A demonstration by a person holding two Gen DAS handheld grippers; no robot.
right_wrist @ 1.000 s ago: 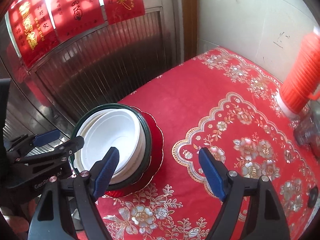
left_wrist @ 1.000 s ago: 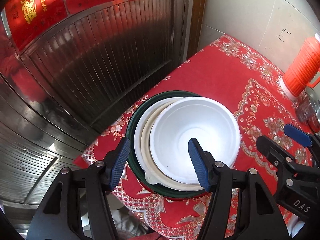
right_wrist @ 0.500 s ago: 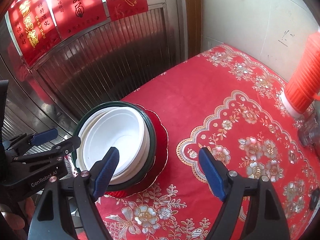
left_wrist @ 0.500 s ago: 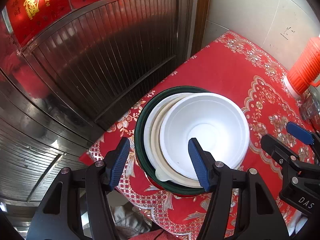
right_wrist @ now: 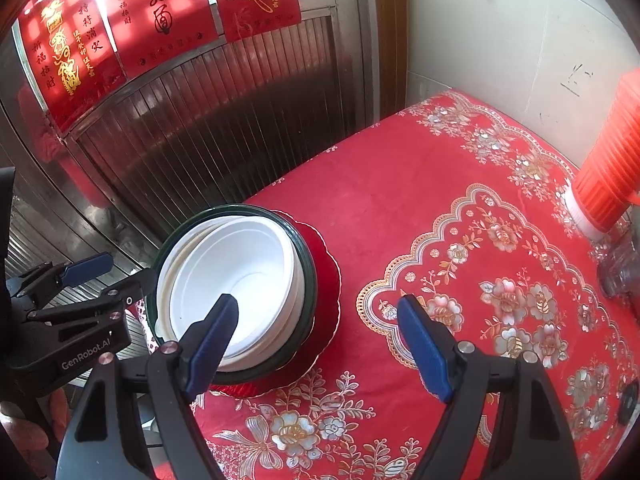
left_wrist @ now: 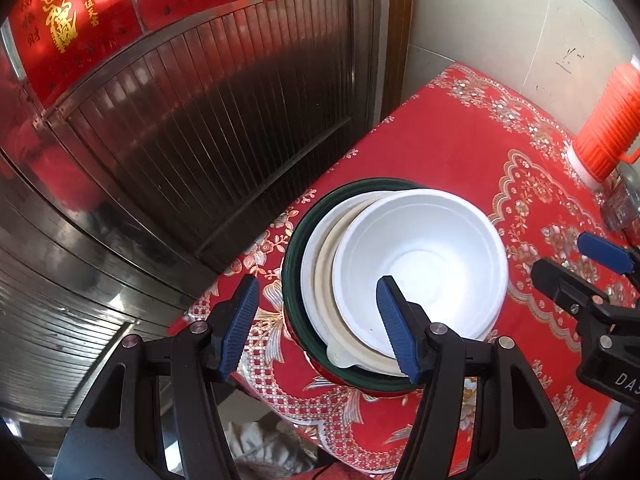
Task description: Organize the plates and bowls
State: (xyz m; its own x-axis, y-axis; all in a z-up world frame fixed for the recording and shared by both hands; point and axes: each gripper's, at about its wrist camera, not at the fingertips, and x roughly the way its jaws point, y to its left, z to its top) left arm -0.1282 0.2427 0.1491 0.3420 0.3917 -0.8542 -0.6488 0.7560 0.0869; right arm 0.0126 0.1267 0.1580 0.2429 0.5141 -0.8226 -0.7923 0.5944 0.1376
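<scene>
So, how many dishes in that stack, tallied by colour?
White bowl: 1
White dish under it: 1
Cream dish: 1
Dark green bowl: 1
Red plate at the bottom: 1
Total: 5 visible; any hidden ones cannot be told.

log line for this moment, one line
stack: white bowl atop plates in green dish | left gripper: open, empty | right gripper: open, empty

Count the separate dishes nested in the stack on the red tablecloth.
5 visible: white bowl on top, cream dish under it, white plate below, dark green bowl holding them, red plate at the bottom. More may be hidden inside.
</scene>
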